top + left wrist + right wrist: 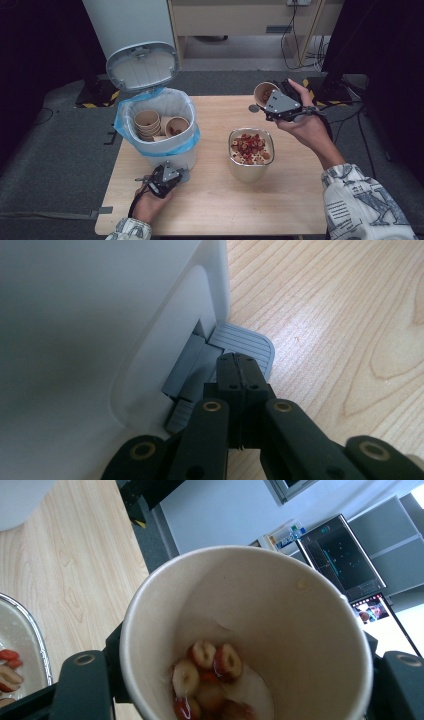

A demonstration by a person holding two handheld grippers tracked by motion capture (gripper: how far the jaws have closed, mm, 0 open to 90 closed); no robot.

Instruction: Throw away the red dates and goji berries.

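A white pedal bin (pixel 172 155) with a blue liner stands open at the table's left, with several paper cups (pixel 148 123) inside. My left gripper (pixel 180 175) is shut, and its tips rest on the bin's grey pedal (pixel 245 342); the shut left gripper (pixel 239 365) has nothing between its jaws. My right gripper (pixel 266 101) is shut on a paper cup (pixel 264 92), held tilted above the table's far right. In the right gripper view the cup (pixel 280 605) holds a few red and tan fruit pieces (pixel 210 672).
A metal bowl (pixel 251 171) heaped with red and tan fruit pieces stands at the table's middle, below and left of the held cup; its rim (pixel 30 625) is also in the right gripper view. The bin lid (pixel 142 65) stands raised behind the bin.
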